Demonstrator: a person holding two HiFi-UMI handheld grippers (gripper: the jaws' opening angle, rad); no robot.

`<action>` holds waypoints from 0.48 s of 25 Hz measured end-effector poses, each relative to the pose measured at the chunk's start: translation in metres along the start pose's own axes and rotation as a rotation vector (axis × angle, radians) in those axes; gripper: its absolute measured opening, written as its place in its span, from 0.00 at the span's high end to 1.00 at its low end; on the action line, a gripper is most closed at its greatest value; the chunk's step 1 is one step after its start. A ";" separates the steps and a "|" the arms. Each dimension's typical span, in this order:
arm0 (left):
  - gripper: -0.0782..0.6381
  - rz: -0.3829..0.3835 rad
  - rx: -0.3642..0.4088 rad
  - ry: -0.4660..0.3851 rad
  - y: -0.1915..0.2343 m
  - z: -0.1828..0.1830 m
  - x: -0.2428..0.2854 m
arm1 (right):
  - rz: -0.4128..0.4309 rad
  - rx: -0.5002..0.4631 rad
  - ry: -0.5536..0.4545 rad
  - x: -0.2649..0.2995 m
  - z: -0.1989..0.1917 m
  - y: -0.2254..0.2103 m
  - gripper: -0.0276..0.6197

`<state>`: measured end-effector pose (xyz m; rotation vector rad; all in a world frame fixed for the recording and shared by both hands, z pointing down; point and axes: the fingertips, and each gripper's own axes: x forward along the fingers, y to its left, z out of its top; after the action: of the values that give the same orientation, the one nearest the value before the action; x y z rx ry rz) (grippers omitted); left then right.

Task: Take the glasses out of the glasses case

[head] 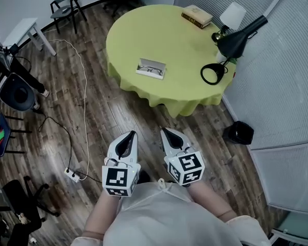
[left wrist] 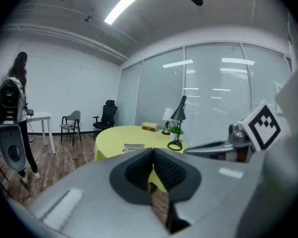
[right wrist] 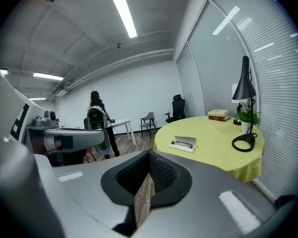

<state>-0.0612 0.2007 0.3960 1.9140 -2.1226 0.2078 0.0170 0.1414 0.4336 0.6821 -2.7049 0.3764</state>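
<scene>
A person is standing back from the work, holding the grey-and-white left hand-held gripper [head: 131, 136] and its twin, the right hand-held gripper [head: 166, 133], side by side close to the body and over the brown wood-plank floor [head: 118, 111]. In each gripper view the dark ribbed pads are meeting at the tips, jaws together with nothing between them.

Well ahead of both tools, the round desk [head: 164, 35] draped in a yellow-green cloth is carrying the task's object: a pale, rectangular open glasses case [head: 151, 68] sitting near the desk's front edge, lid raised. A pair of thin, dark-framed glasses [right wrist: 183, 144] is lying inside it, apart from everything else on the cloth.

The glasses are looking light and delicate, with slim arms that would bend under a hard squeeze and lenses likely to slip or smear. The bridge or the rim beside a hinge seems the safest hold, pinched gently. The case itself is probably light enough to slide on the cloth, so the other gripper may be needed on its wall to steady it.

Farther back, a black desk lamp [head: 231, 47] is leaning over the right side, and a thick tan hardback book [head: 197, 16] is resting at the far edge.
</scene>
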 end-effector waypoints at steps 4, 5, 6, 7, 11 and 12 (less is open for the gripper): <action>0.88 -0.020 0.049 -0.024 0.066 0.026 0.024 | -0.056 0.014 -0.017 0.051 0.028 0.012 0.96; 0.88 -0.023 0.047 -0.021 0.078 0.029 0.031 | -0.072 0.019 -0.013 0.060 0.031 0.010 0.96; 0.88 -0.027 0.040 -0.016 0.089 0.031 0.039 | -0.087 0.024 -0.008 0.068 0.034 0.006 0.96; 0.88 -0.032 0.029 -0.010 0.099 0.032 0.047 | -0.100 0.029 -0.001 0.076 0.037 0.002 0.96; 0.88 -0.053 0.010 0.008 0.125 0.036 0.086 | -0.142 0.044 0.012 0.108 0.048 -0.022 0.96; 0.88 -0.057 0.012 0.011 0.130 0.037 0.100 | -0.149 0.048 0.011 0.119 0.051 -0.031 0.96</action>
<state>-0.2027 0.1094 0.4006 1.9722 -2.0608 0.2194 -0.0794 0.0491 0.4371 0.8870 -2.6216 0.4077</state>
